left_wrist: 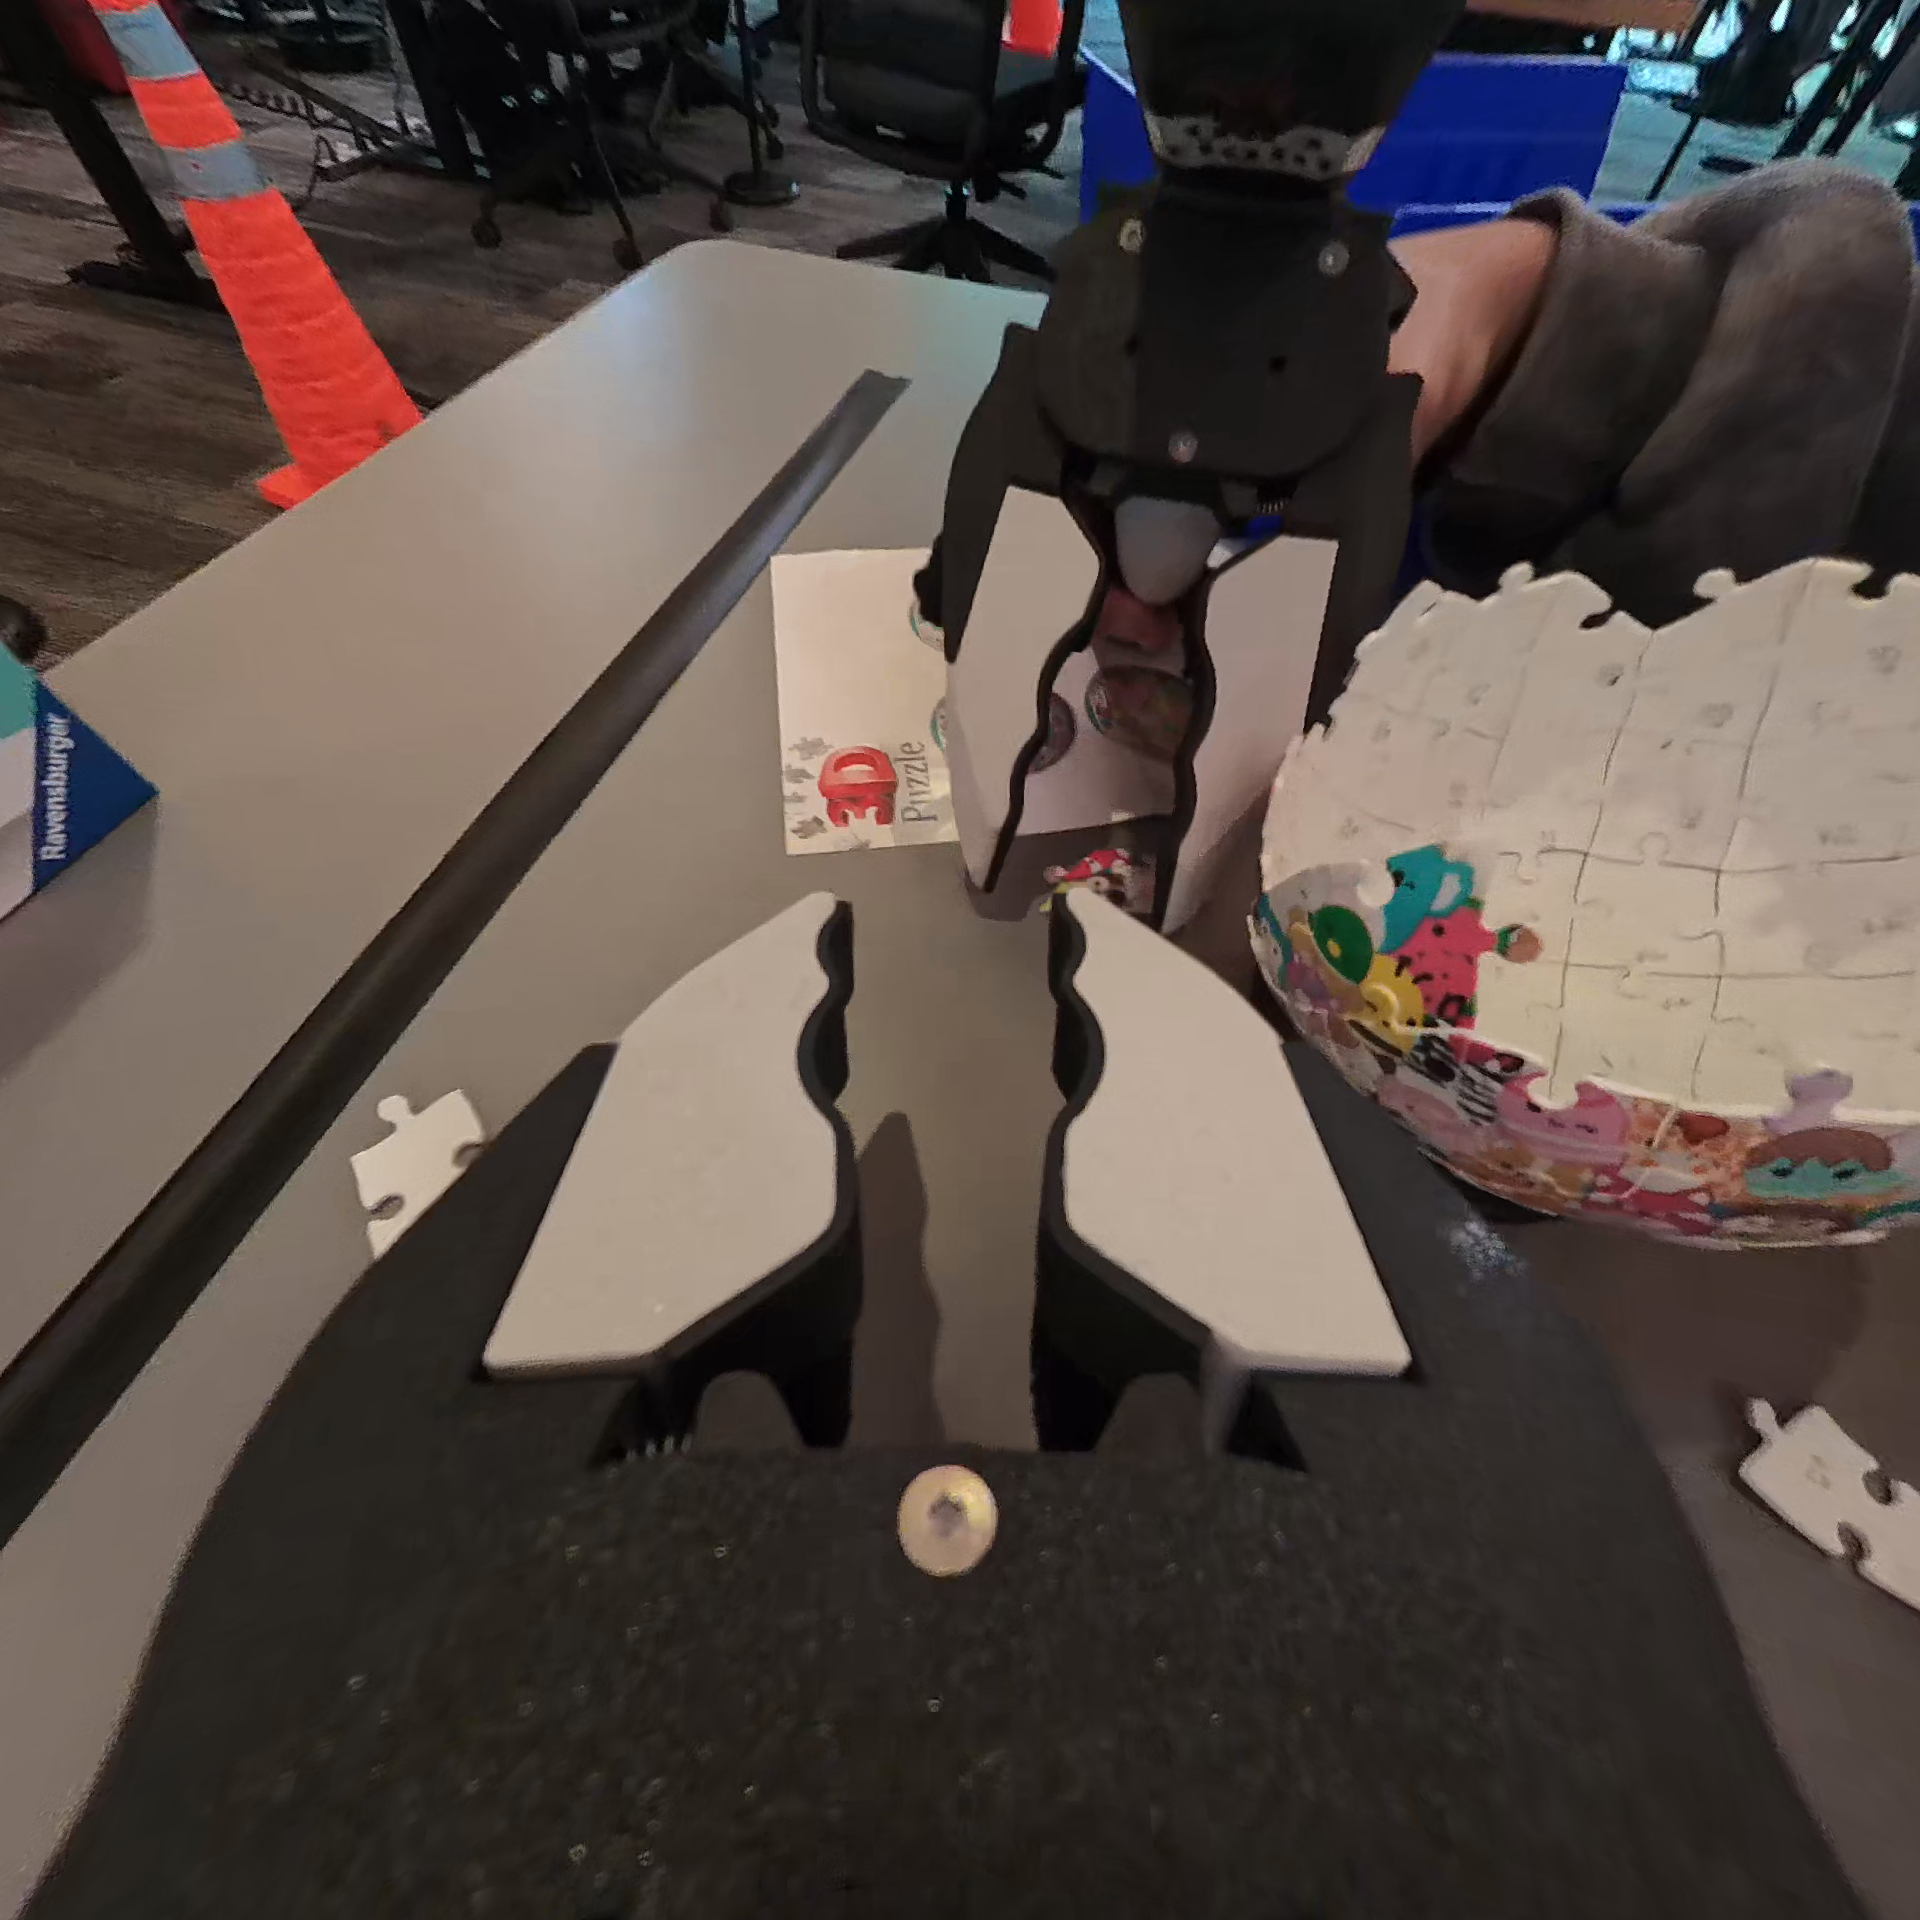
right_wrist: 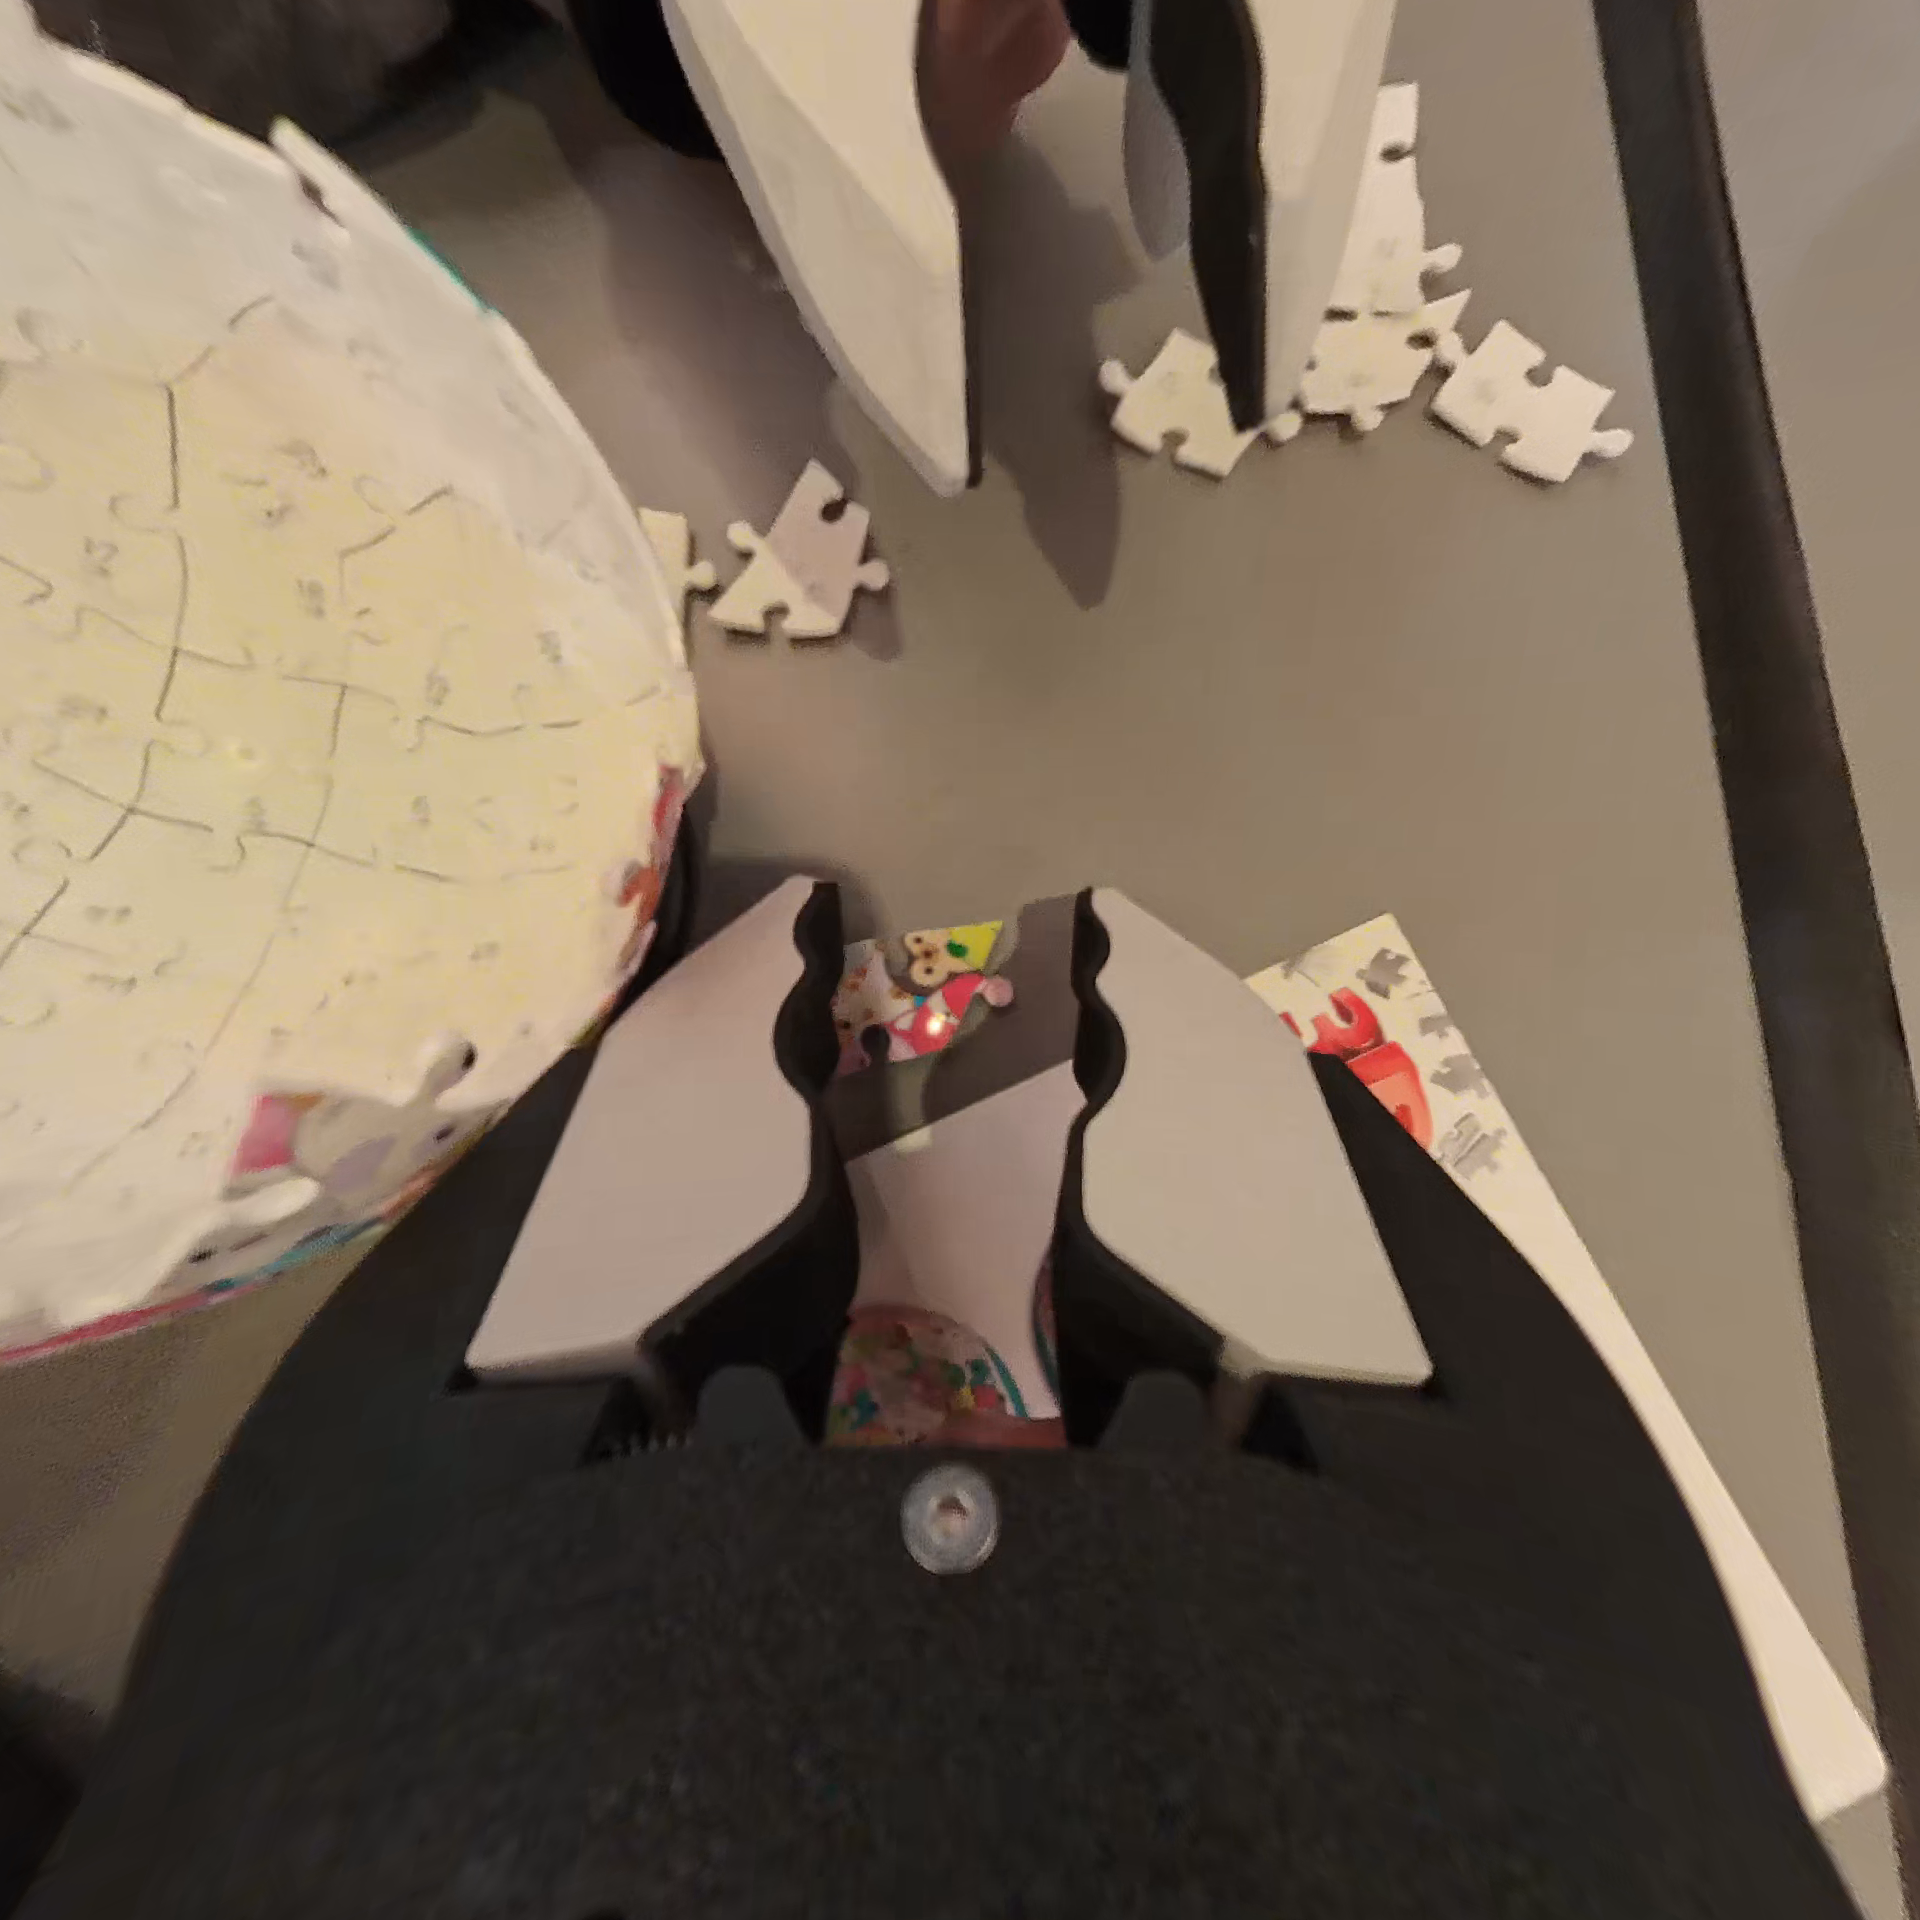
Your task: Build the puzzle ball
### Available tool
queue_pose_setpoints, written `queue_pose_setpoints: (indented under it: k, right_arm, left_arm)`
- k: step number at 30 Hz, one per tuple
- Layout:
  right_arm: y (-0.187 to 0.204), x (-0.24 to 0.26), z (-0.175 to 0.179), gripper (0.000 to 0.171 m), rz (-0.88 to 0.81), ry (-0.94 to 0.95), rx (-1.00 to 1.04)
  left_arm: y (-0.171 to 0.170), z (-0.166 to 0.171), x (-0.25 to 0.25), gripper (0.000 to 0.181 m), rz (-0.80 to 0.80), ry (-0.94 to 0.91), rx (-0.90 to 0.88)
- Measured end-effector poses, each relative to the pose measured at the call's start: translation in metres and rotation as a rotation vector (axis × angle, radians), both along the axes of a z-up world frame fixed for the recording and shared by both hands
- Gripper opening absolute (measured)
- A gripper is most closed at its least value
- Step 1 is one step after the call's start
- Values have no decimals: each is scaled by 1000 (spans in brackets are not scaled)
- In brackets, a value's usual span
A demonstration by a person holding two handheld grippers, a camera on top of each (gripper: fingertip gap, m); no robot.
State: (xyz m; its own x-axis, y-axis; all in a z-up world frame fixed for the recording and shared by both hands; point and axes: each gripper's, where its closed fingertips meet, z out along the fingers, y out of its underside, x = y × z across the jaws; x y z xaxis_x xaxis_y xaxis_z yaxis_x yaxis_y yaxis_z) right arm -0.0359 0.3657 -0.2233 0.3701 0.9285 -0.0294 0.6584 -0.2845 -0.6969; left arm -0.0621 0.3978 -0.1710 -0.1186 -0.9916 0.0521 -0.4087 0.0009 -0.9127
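Observation:
The half-built puzzle ball (left_wrist: pixel 1621 852) sits open like a bowl at the right, white inside and colourful outside; it also shows at the left of the right wrist view (right_wrist: pixel 260 675). My right gripper (right_wrist: pixel 951 904) is open, its tips down at the table on either side of a colourful loose piece (right_wrist: pixel 920 997) that lies by the leaflet edge. There is a gap between the piece and the right finger. The left wrist view shows that gripper (left_wrist: pixel 1086 894) head-on with the piece (left_wrist: pixel 1091 873) at its tips. My left gripper (left_wrist: pixel 951 920) is open and empty above bare table, facing the right one (right_wrist: pixel 1101 447).
White face-down pieces lie loose (right_wrist: pixel 800 571), (right_wrist: pixel 1527 416), (left_wrist: pixel 416 1153), (left_wrist: pixel 1829 1496). A printed leaflet (left_wrist: pixel 852 707) lies under the right gripper. A dark seam (left_wrist: pixel 520 810) splits the table. A blue box (left_wrist: pixel 62 800) stands left. A grey sleeve (left_wrist: pixel 1683 364) and an orange cone (left_wrist: pixel 270 260) are beyond. Left tips to right tips: about 7 centimetres. Left tips and right tips are each some 12 centimetres from the dark seam (left_wrist: pixel 520 810).

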Motion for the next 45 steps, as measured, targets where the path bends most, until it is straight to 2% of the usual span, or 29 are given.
queue_pose_setpoints:
  k: [6, 11, 14, 17, 23, 25, 29, 31, 33, 37, 39, 41, 45]
  right_arm:
    - [-2, 3, -6, 40, 39, -73, 24]
    - [0, 9, -5, 30, 33, -148, 54]
    - [0, 15, 2, 32, 14, -196, 83]
    - [-7, 20, 11, 39, -43, -214, 21]
    - [-13, 23, -5, 41, -87, -251, -40]
    - [-12, 21, -5, 32, -85, -261, -31]
    - [-8, 20, -4, 30, -105, -219, -37]
    - [-1, 15, 11, 1, -127, -108, -22]
    - [5, 16, 19, 2, -156, -54, -12]
    - [6, 35, 17, 7, -198, -182, 26]
    - [6, 32, 26, 0, -188, -200, 79]
    - [9, 29, 30, 0, -184, -213, 123]
    - [4, 32, 24, 4, -190, -215, 60]
  left_arm:
    - [-8, -10, 3, 35, -70, 71, -27]
    - [-8, -10, 3, 35, -64, 68, -9]
    - [-9, -11, 3, 35, -64, 76, 3]
    - [-9, -12, 3, 35, -65, 77, 0]
    - [-9, -12, 3, 35, -67, 81, 1]
    - [-10, -14, 3, 35, -67, 89, 11]
    - [-11, -21, 7, 35, -73, 132, 41]
    - [-10, -24, 10, 35, -76, 145, 83]
    - [-6, -27, 14, 34, -69, 148, 140]
    - [-2, -31, 18, 33, -84, 175, 151]
    - [0, -30, 19, 33, -84, 172, 143]
    - [0, -30, 20, 31, -84, 167, 153]
    - [0, -33, 26, 29, -101, 183, 188]
